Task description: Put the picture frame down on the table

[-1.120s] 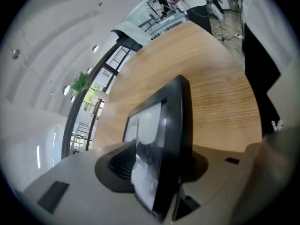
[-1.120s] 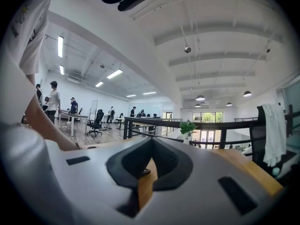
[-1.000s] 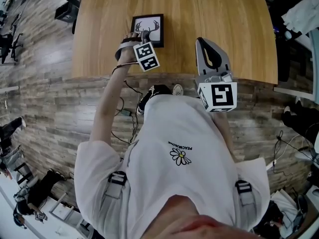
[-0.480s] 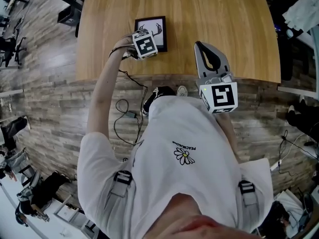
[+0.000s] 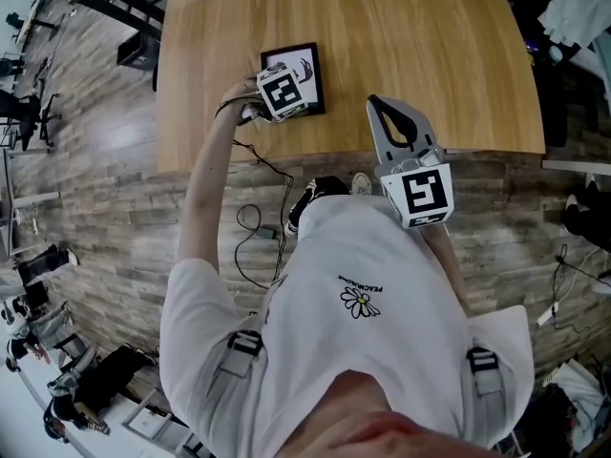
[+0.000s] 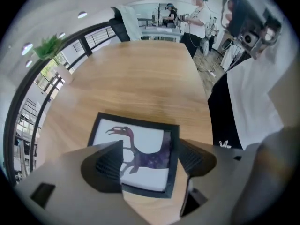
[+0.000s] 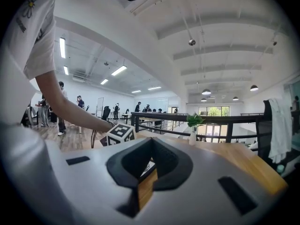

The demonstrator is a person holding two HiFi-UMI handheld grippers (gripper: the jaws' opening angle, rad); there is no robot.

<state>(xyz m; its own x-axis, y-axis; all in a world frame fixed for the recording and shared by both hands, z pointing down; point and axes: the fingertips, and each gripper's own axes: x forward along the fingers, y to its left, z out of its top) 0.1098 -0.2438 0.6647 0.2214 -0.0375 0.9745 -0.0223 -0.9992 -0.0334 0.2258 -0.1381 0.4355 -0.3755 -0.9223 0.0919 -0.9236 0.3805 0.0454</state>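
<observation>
The wooden desk (image 5: pixel 410 46) fills the upper middle of the head view, its near edge running across just above the person's white T-shirt (image 5: pixel 372 351), which takes up the lower half. The right gripper (image 5: pixel 375 103) sits right of centre, over the desk's near edge and pointing toward the top of the picture. In the right gripper view its dark fingers (image 7: pixel 173 165) meet at their tips with nothing between them; only a sliver of desk shows through the gap behind. The left gripper (image 6: pixel 151 153) is at upper centre-left of the head view, at the end of the outstretched bare arm (image 5: pixel 205 189), with its marker cube (image 5: pixel 284 93) covering the lower left part of the picture frame (image 5: pixel 310 65). The frame lies flat on the desk near its near edge, left of the right gripper and apart from it; it has a black border around a dark bird-like figure on white. In the left gripper view the fingers (image 6: pixel 105 165) are spread wide over the frame's near side, one over the picture and the other just past its right border, not closed on it. A small potted plant (image 6: pixel 49 46) stands at the upper left of that view.
</observation>
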